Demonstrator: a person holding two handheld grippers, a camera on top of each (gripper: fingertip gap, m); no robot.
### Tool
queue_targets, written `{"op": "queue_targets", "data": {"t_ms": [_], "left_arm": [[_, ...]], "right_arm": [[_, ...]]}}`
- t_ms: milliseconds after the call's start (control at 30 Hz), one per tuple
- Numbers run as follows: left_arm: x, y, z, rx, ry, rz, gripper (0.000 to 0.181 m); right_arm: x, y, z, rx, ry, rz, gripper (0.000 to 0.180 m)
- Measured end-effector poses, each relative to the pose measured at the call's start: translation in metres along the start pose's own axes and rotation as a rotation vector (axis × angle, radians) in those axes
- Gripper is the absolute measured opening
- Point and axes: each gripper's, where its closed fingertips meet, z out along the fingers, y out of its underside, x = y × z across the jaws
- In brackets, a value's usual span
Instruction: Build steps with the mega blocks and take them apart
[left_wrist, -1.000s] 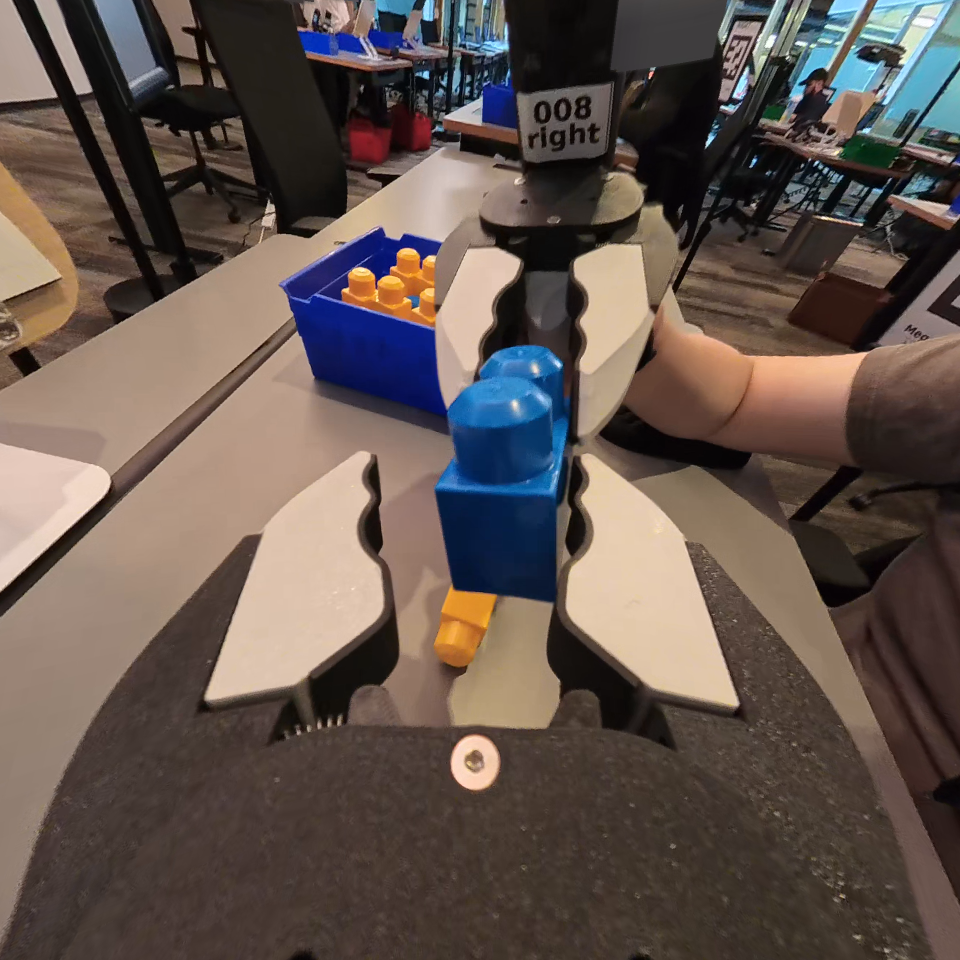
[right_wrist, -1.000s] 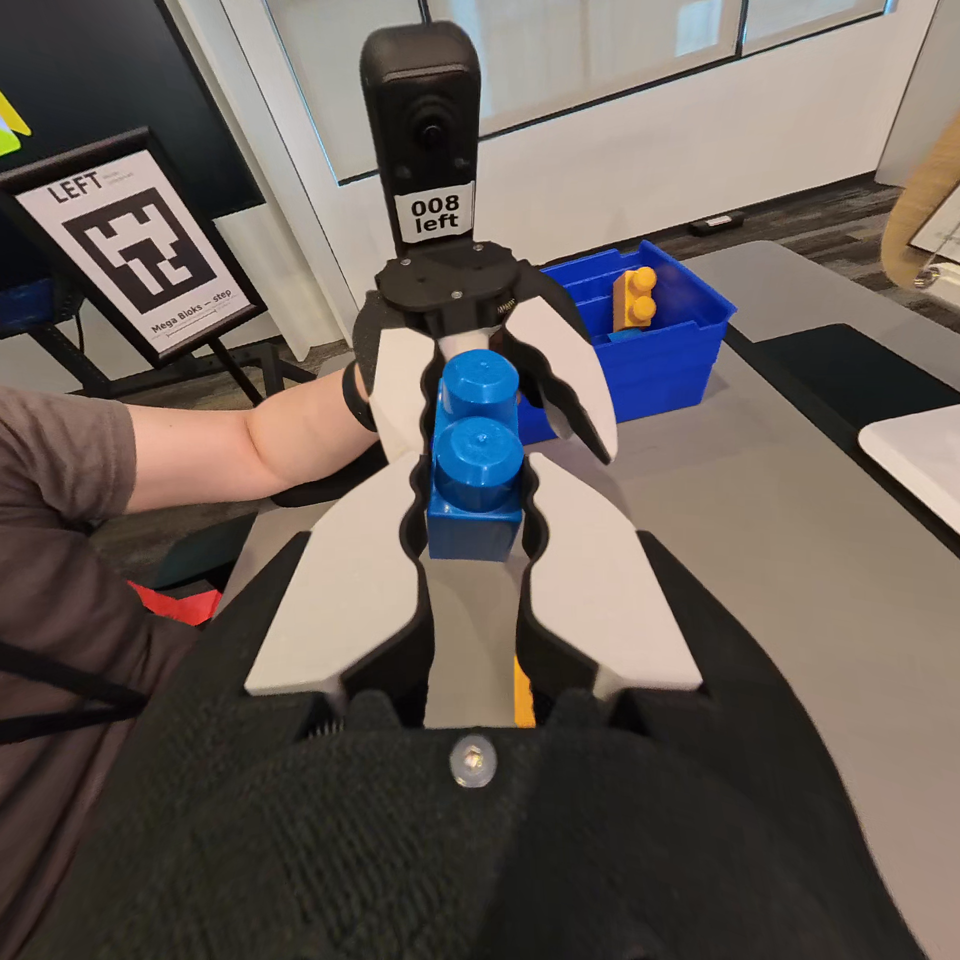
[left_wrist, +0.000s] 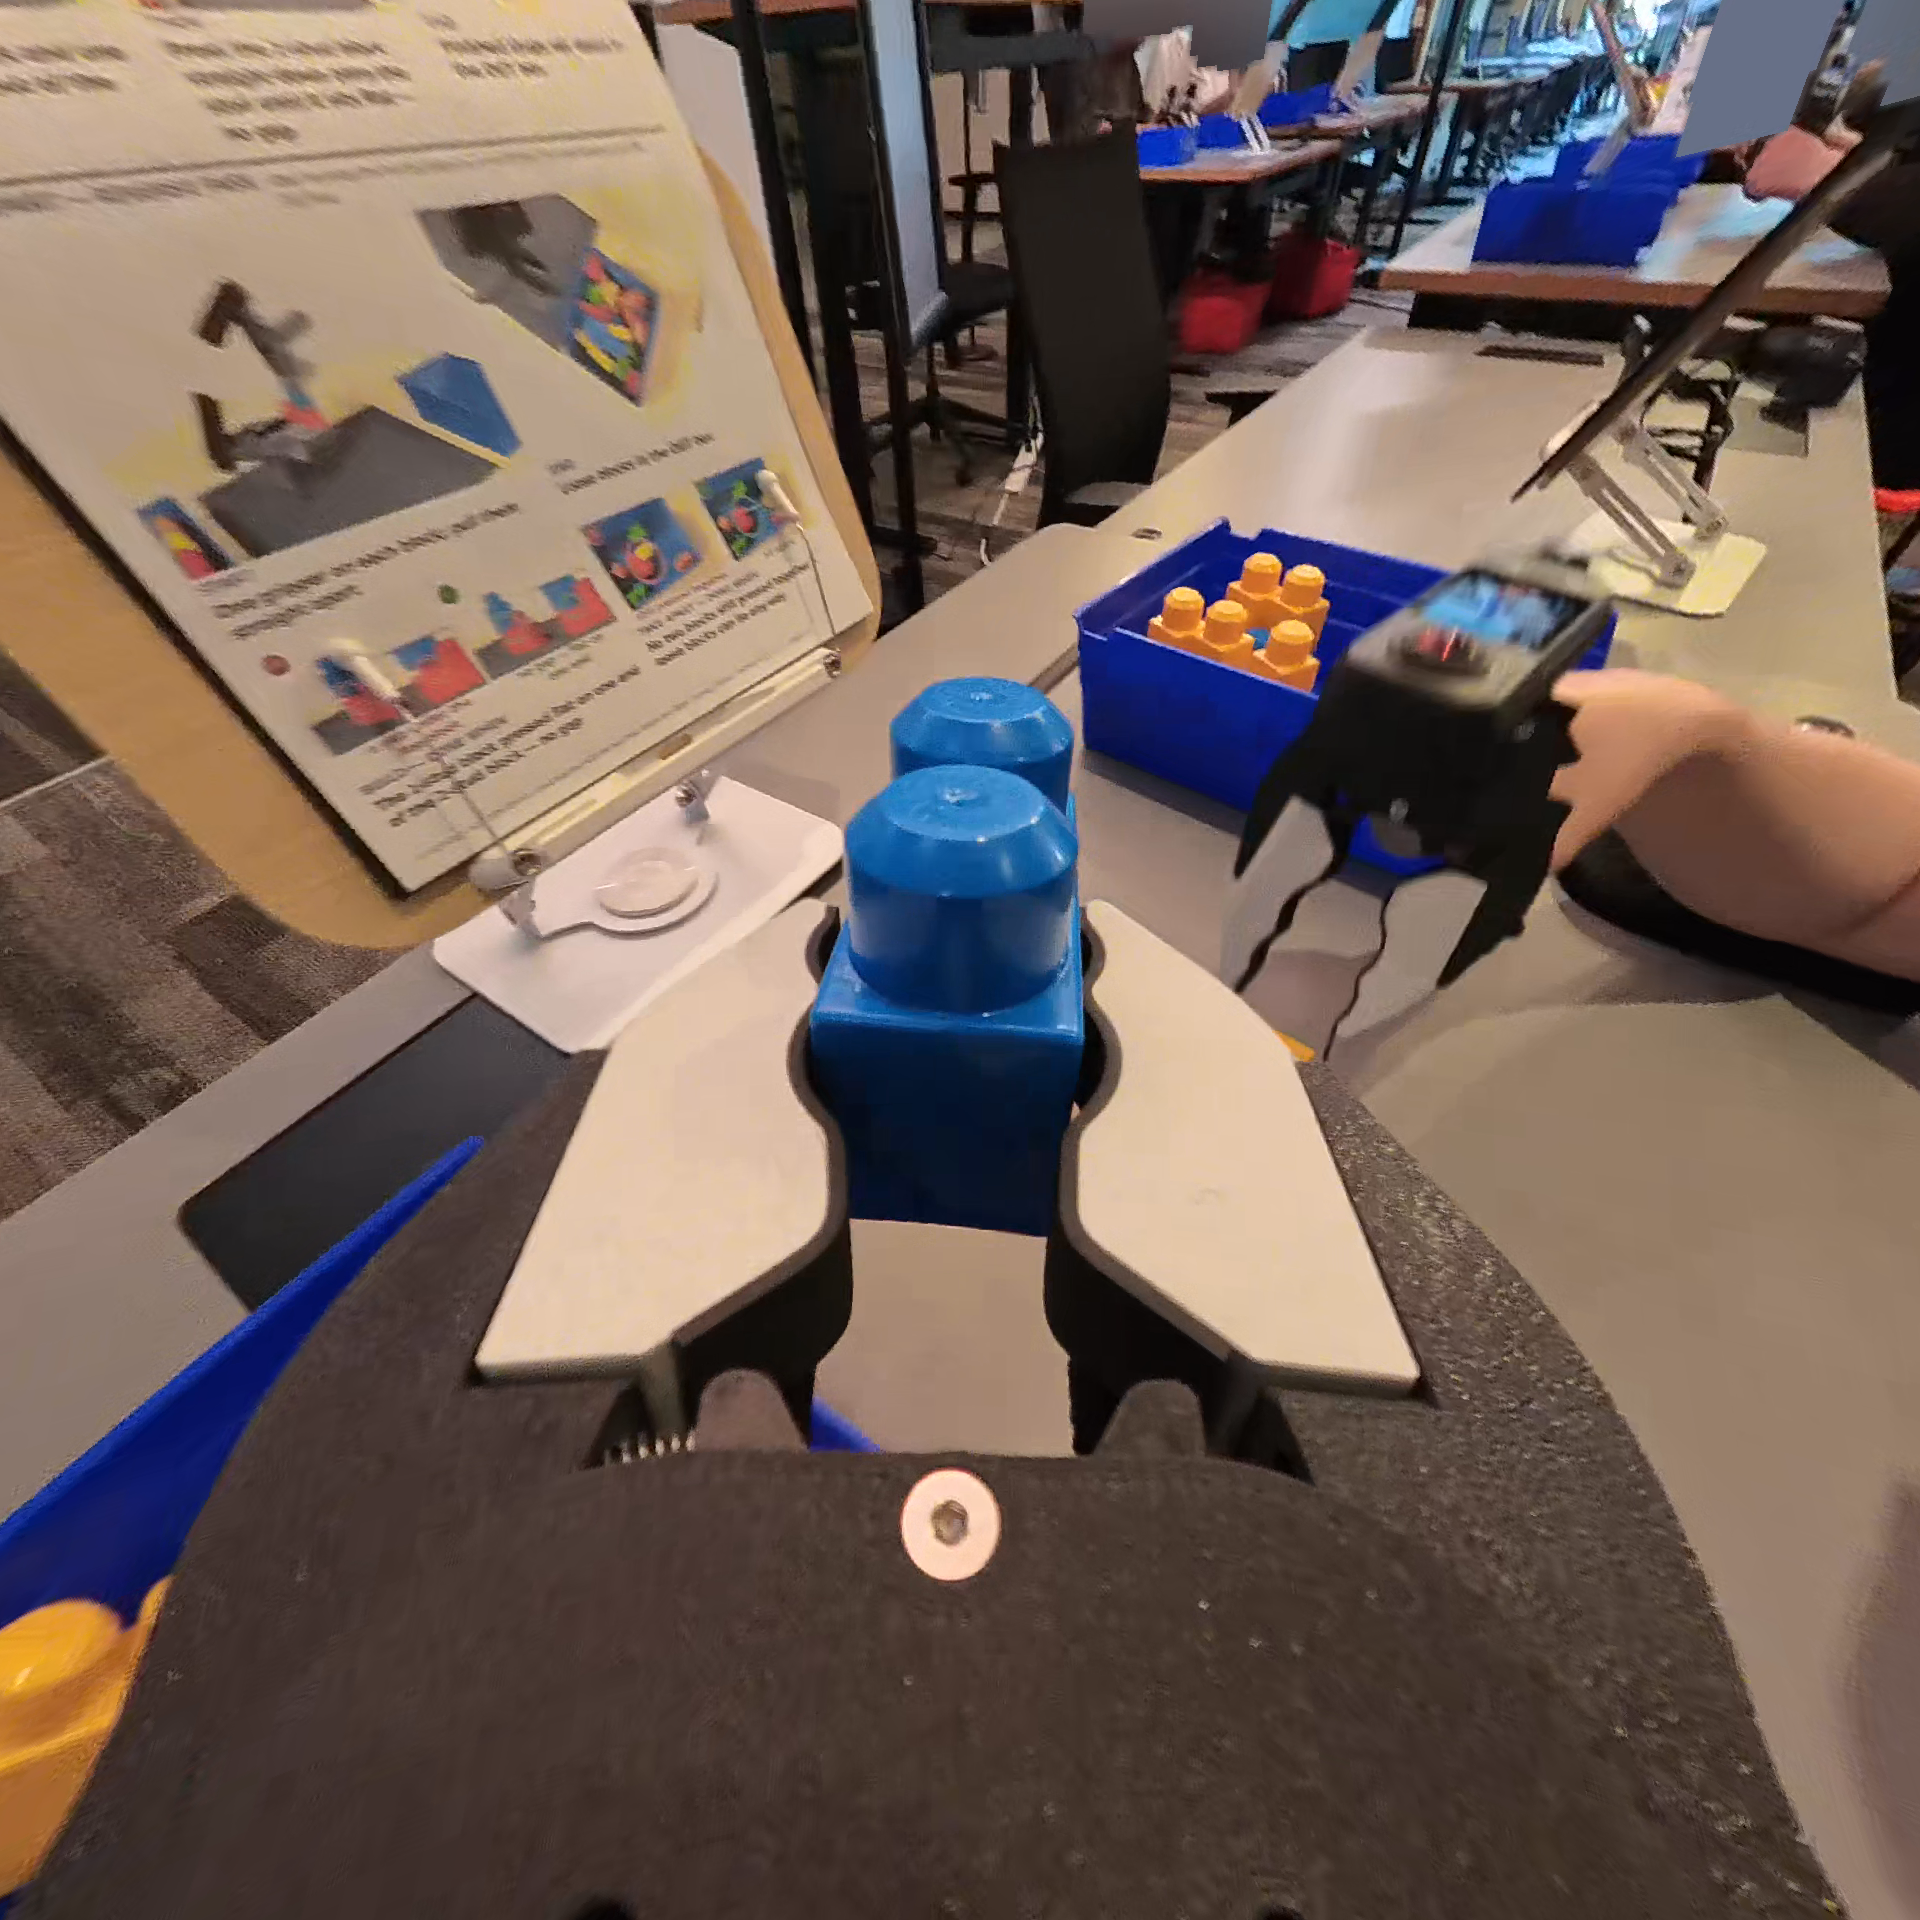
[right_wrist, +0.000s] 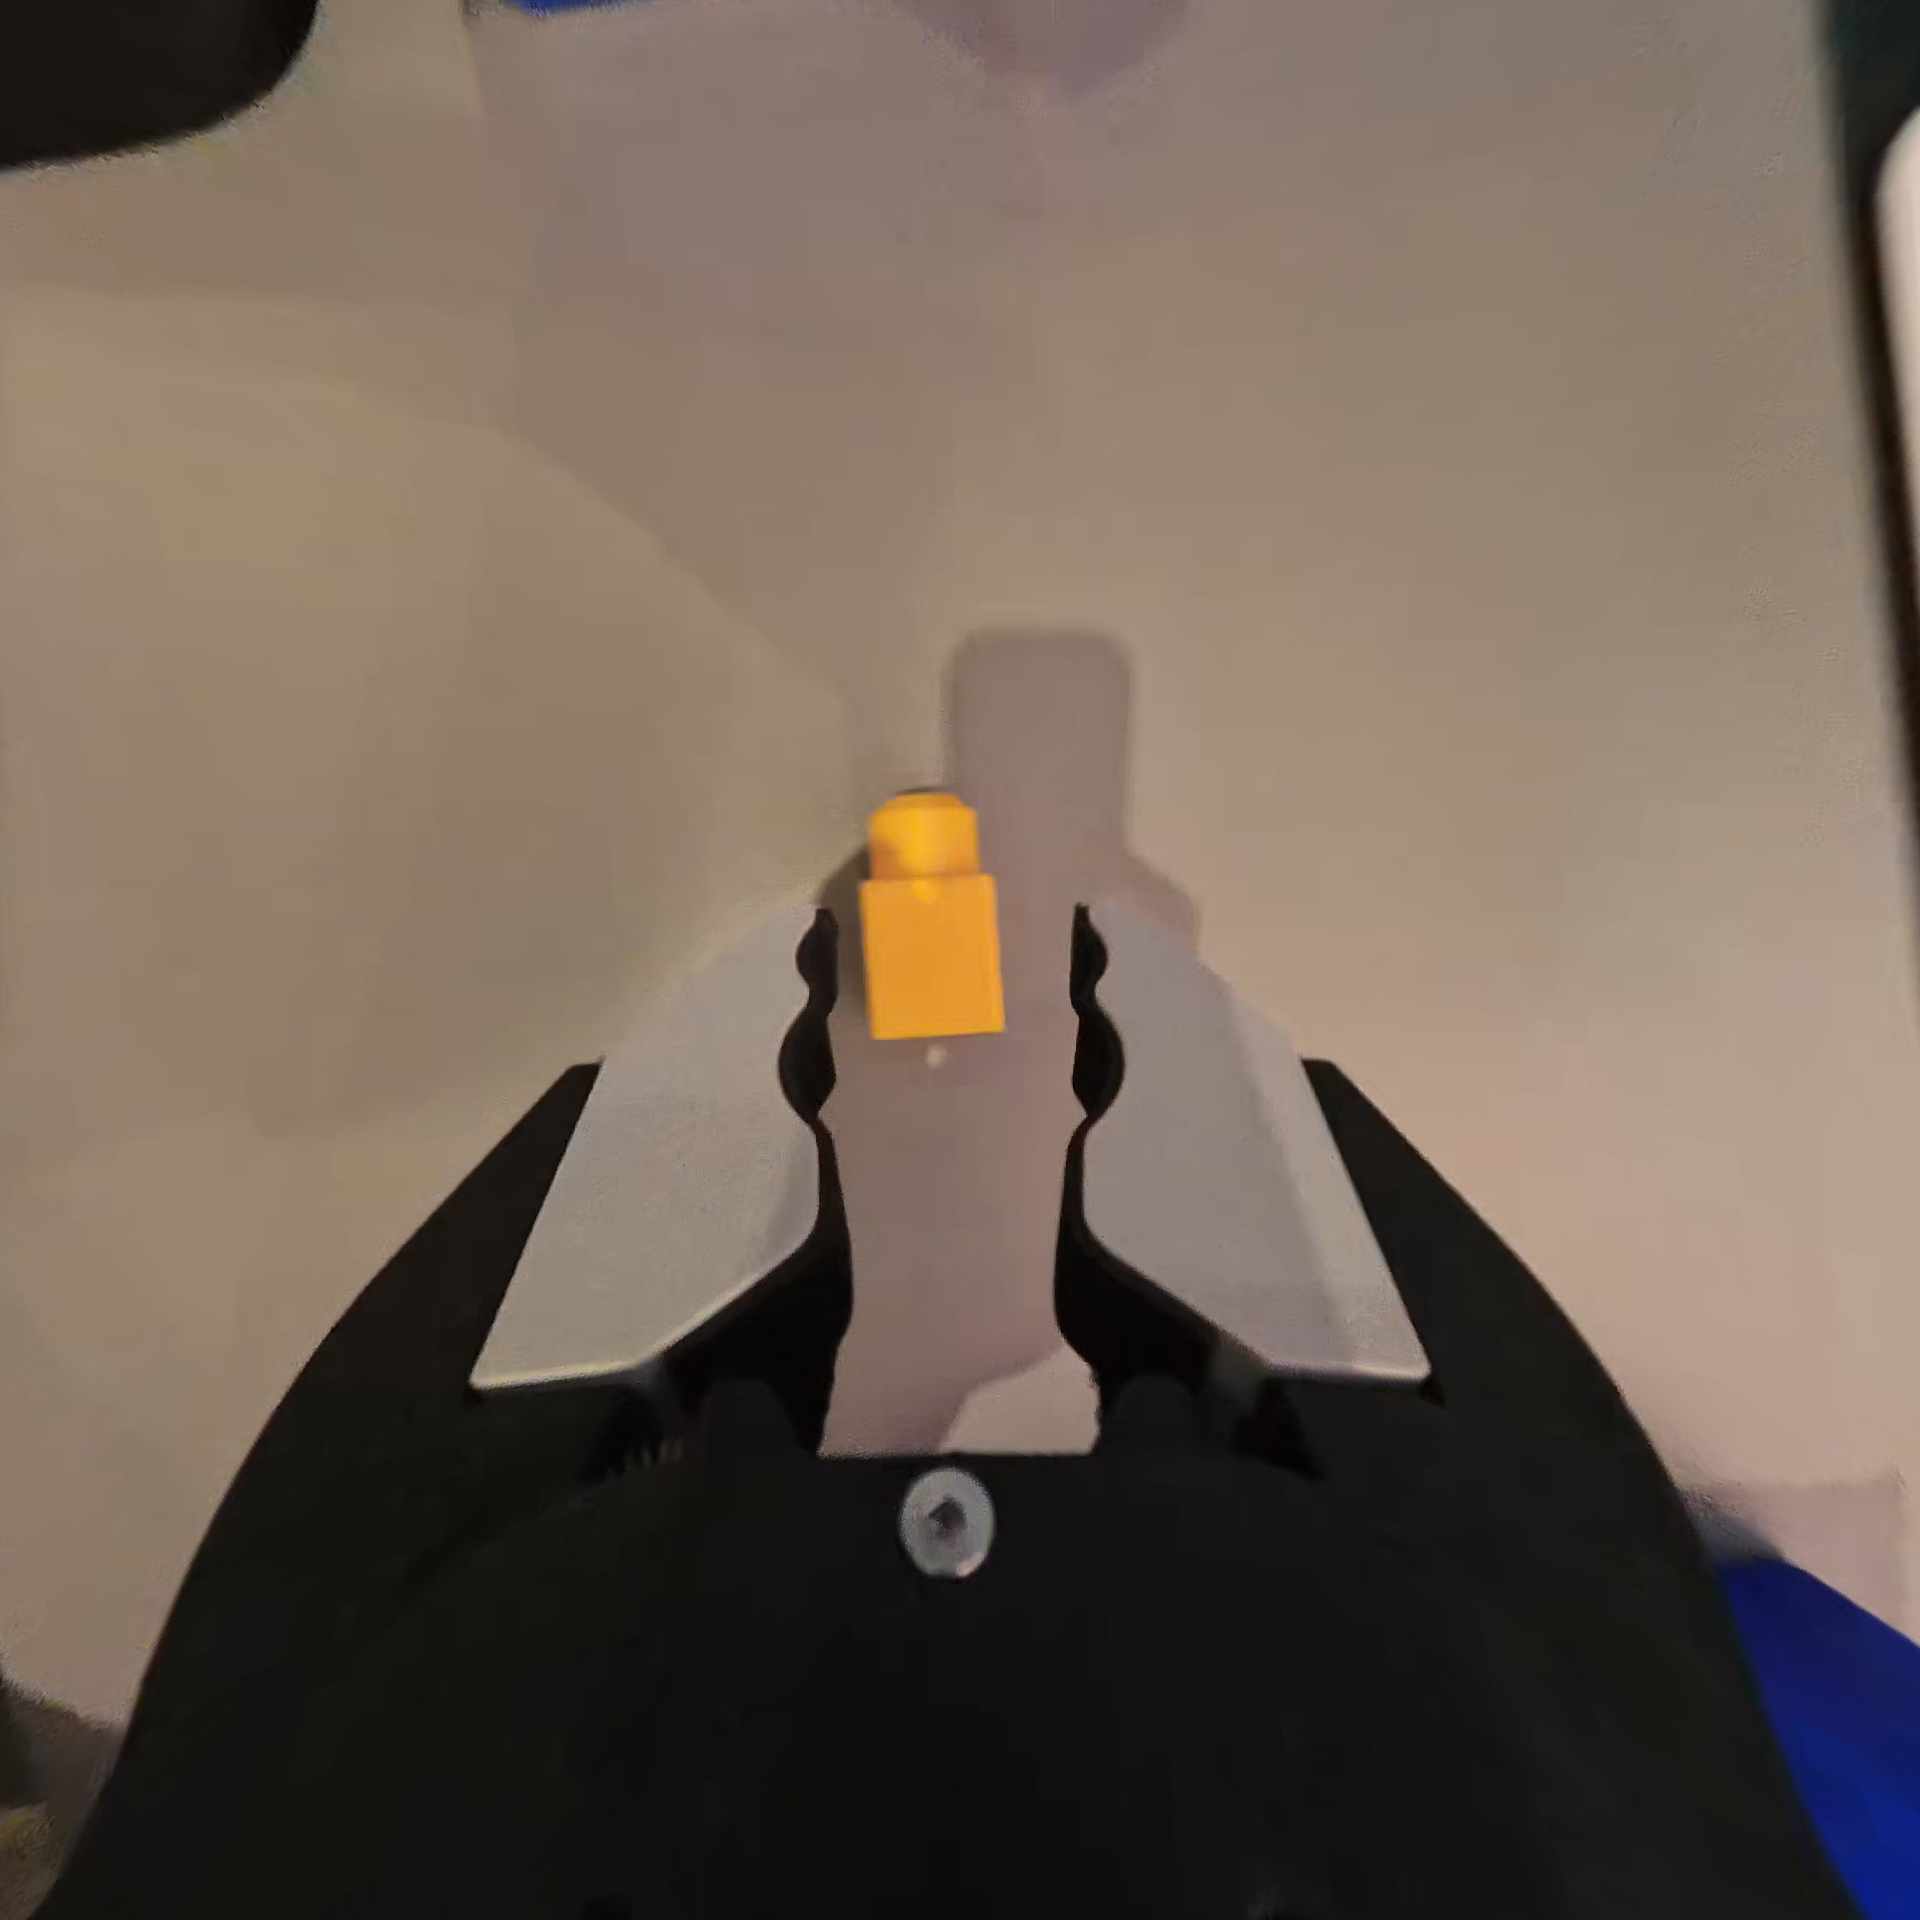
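- Two studs top the blue block (left_wrist: 951, 1049), clamped in left gripper (left_wrist: 951, 1023).
- Right gripper (right_wrist: 951, 977) parted, empty, above small orange block (right_wrist: 932, 956) on grey table (right_wrist: 1455, 623).
- Blue bin (left_wrist: 1174, 707) with orange blocks (left_wrist: 1247, 629) behind; instruction board (left_wrist: 416, 416) at left.

Two-stud block (left_wrist: 951, 1023) sits between the left gripper (left_wrist: 948, 1023) fingers, instruction board (left_wrist: 364, 416) behind-left, bin (left_wrist: 1195, 686) of blocks (left_wrist: 1247, 629) behind-right, right gripper (left_wrist: 1340, 966) just before it.
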Motion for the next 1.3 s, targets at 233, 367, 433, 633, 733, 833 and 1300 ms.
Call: {"op": "queue_targets", "data": {"t_ms": [233,367,433,633,733,833,1300], "left_arm": [[-0.007,-0.007,-0.024,0.041,-0.015,-0.02,0.041],[-0.004,-0.007,-0.02,0.041,0.005,-0.029,0.041],[-0.002,-0.006,-0.017,0.03,0.01,-0.03,0.041],[0.002,-0.006,-0.011,0.02,0.028,-0.033,0.041],[0.0,-0.006,-0.011,0.018,0.014,-0.032,0.041],[-0.004,-0.012,-0.014,0.061,-0.005,-0.039,0.041],[0.081,-0.013,0.056,0.137,0.389,-0.082,0.041]], "right_arm": [[-0.004,0.025,0.037,-0.291,0.037,-0.012,0.046],[-0.004,0.034,0.047,-0.37,0.031,-0.022,0.046],[-0.001,0.039,0.051,-0.404,0.042,-0.025,0.046],[0.005,0.048,0.054,-0.452,0.05,-0.038,0.038],[0.006,0.042,0.044,-0.394,0.036,-0.043,0.038],[0.009,0.022,0.015,-0.229,0.009,-0.017,0.037],[0.01,-0.078,-0.23,1.207,-0.228,0.122,0.037]]}}
